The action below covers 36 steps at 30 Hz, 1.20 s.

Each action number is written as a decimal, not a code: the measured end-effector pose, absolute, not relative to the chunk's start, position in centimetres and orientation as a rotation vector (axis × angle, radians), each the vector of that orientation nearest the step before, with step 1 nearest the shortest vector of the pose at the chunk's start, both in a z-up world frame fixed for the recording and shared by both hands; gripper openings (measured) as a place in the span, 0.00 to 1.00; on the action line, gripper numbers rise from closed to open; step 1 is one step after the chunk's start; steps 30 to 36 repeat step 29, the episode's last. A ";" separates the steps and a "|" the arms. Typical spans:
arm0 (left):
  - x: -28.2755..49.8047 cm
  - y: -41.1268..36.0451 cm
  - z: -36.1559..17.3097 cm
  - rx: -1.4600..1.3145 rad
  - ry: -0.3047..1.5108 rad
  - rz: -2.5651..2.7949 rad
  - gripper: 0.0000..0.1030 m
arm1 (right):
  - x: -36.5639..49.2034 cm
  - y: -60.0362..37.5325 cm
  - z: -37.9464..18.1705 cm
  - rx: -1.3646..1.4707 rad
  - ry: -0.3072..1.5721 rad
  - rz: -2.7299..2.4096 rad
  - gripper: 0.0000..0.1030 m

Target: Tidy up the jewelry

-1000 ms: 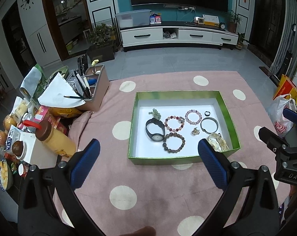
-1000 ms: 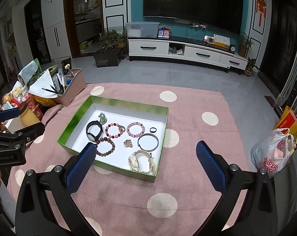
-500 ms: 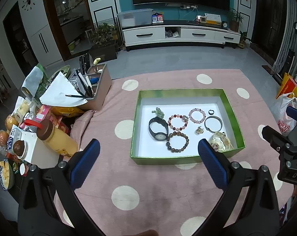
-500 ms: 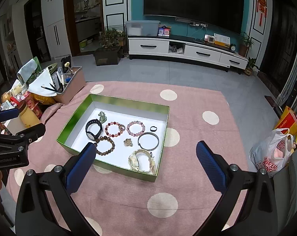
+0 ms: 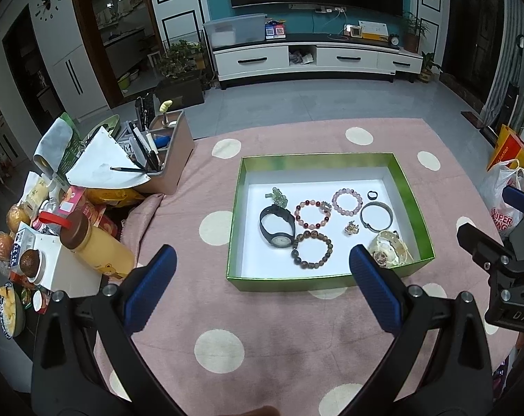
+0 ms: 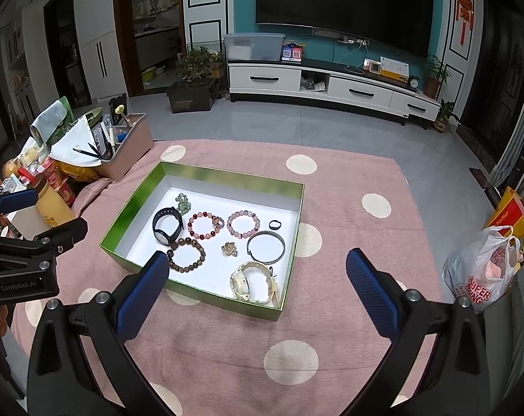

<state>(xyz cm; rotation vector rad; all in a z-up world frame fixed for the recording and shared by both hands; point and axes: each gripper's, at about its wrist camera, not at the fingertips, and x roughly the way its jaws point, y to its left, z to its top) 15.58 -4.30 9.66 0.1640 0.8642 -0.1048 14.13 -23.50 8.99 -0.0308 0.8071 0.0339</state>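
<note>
A green box (image 5: 317, 161) with a white floor sits on the pink dotted cloth; it also shows in the right wrist view (image 6: 227, 173). Inside lie a black watch (image 5: 277, 223), a red bead bracelet (image 5: 312, 213), a pink bead bracelet (image 5: 347, 201), a brown bead bracelet (image 5: 312, 249), a dark bangle (image 5: 376, 215), a small black ring (image 5: 373, 195), a cream watch (image 5: 390, 251) and a gold charm (image 5: 352, 228). My left gripper (image 5: 260, 265) is open and empty, above the box's near edge. My right gripper (image 6: 256, 268) is open and empty, above the box's near right corner.
A brown organizer (image 5: 168, 149) with pens and paper stands left of the box. Bottles, snacks and fruit crowd the far left (image 5: 71, 228). A plastic shopping bag (image 6: 483, 277) lies at the right. A TV cabinet (image 6: 331, 86) stands across the tiled floor.
Both grippers have drawn back slightly from the box, so it sits a little farther and more centred in view. Both stay open and empty.
</note>
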 end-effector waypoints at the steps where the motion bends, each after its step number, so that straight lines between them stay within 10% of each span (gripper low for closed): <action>1: 15.5 -4.4 9.6 0.165 0.865 -0.106 0.98 | 14.1 -23.5 8.9 -0.031 0.809 0.032 0.99; 36: 15.9 -4.5 8.2 0.158 0.891 -0.103 0.98 | 14.5 -23.5 8.1 -0.020 0.826 0.036 0.99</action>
